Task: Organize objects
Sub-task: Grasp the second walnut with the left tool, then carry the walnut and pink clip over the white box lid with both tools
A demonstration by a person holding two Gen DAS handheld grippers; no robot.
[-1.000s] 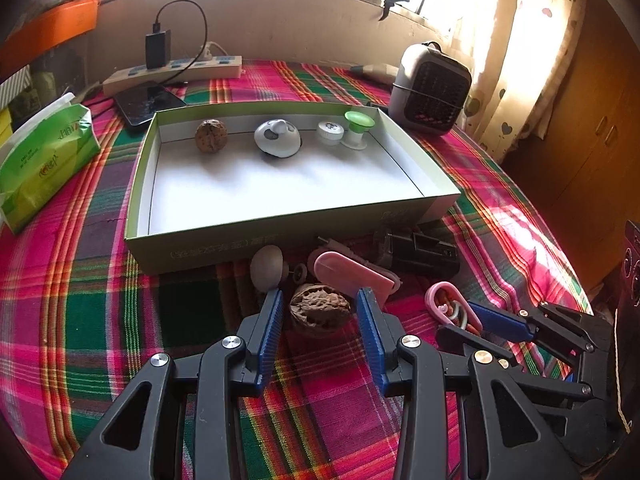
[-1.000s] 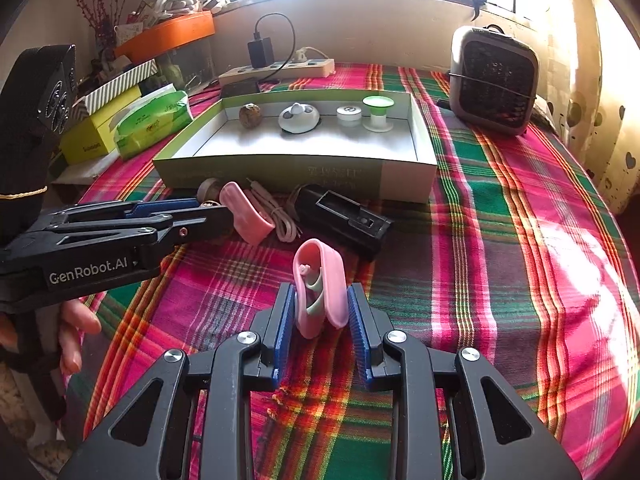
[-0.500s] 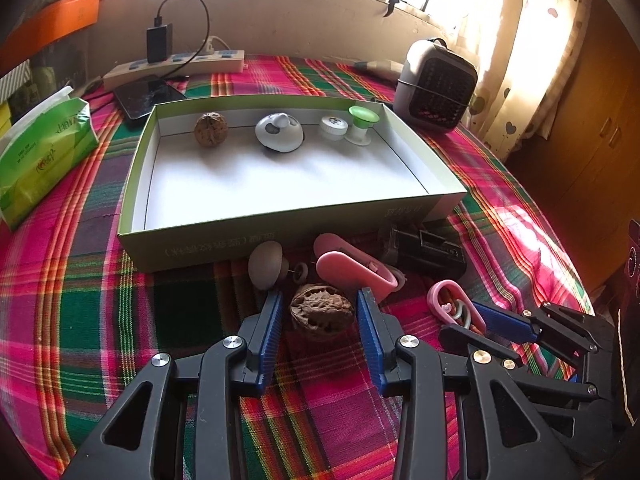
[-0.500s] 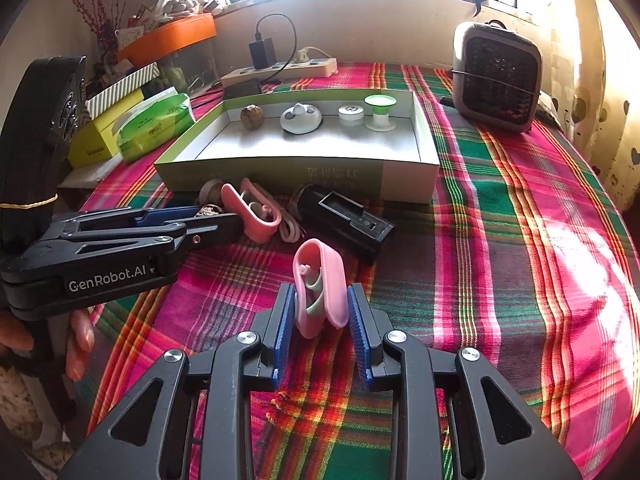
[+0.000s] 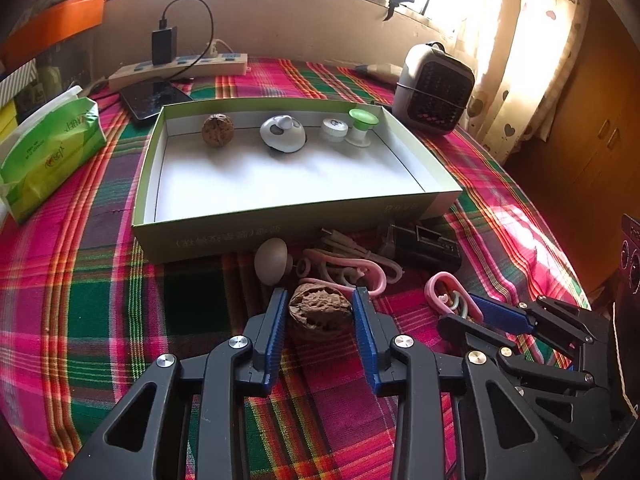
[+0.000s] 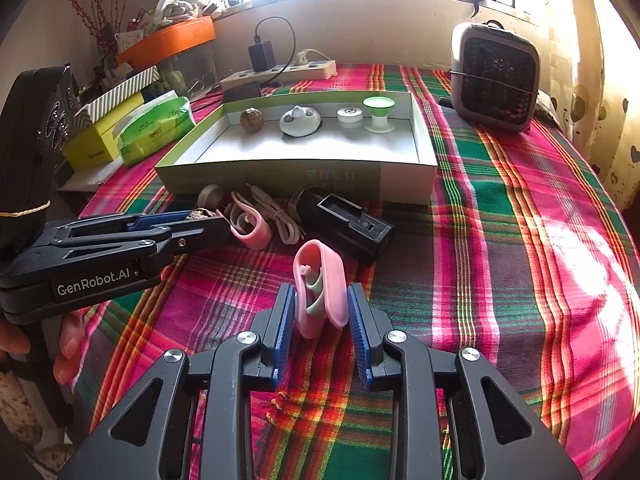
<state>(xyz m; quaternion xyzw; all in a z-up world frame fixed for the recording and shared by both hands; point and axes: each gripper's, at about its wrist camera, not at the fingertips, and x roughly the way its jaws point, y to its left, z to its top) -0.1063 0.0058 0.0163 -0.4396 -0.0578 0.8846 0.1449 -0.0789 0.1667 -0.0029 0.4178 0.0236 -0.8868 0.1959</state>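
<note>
Two grippers are in your hands, both low over the plaid cloth. Your left gripper (image 5: 320, 312) has just been closing its jaws around the wrinkled brown walnut (image 5: 319, 311); the blue pads now sit against its two sides, with the nut resting on the red, green and pink plaid tablecloth (image 5: 100, 300). Your right gripper (image 6: 320, 312) is clamped on the pink plastic clip with a pale green piece inside (image 6: 320, 292), which stands upright between the pads.

Just beyond the walnut lie a smooth grey-brown egg-shaped knob (image 5: 271, 260), a pink hook-shaped earpiece with its tangled pink cable (image 5: 352, 268) and a black rectangular plastic holder (image 5: 424, 246), all close against the near wall of the shallow green cardboard box with a white floor (image 5: 280, 236).

Along the far wall of that box stand four things in a row (left to right as the left wrist view shows them): a second round brown walnut (image 5: 217, 130), a white-and-grey domed gadget (image 5: 282, 134), a small white round cap (image 5: 335, 129) and a green-topped white spool (image 5: 362, 126).

Farther out, a green tissue pack (image 5: 52, 152) lies left of the box, a dark phone (image 5: 154, 96) and a white power strip with a black charger (image 5: 180, 68) behind it, and a small grey heater with a dark grille (image 5: 434, 100) at the right.
</note>
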